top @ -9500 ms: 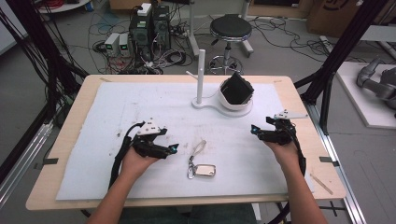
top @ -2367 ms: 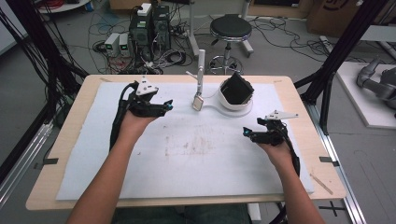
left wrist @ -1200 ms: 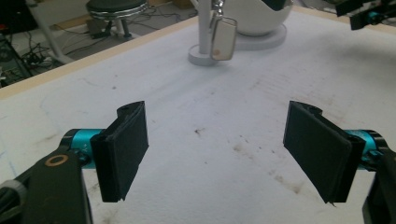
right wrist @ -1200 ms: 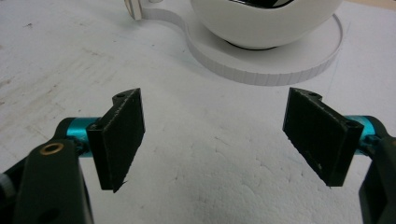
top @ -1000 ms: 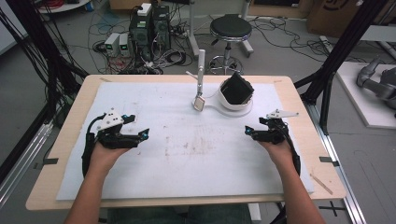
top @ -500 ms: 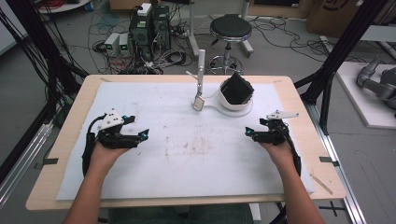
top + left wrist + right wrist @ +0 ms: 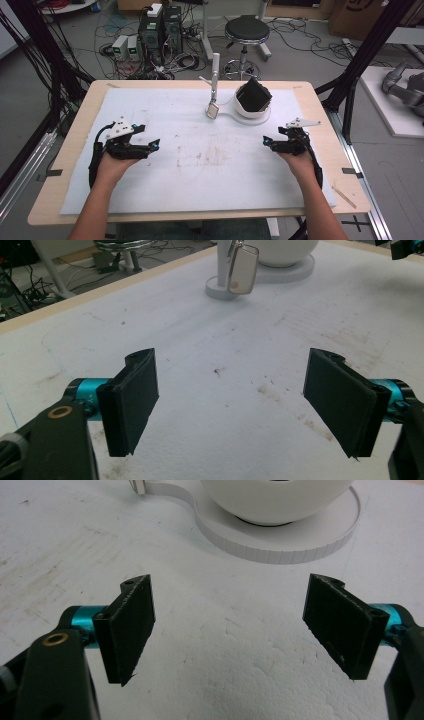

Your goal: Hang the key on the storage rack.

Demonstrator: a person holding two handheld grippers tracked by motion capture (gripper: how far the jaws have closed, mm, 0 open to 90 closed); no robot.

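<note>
White mat lies bare between both jaws.

White mat covers wooden table, stained near middle. Beyond far edge: black stool, computer boxes, tangled cables on floor. Black frame posts at both sides.
</note>
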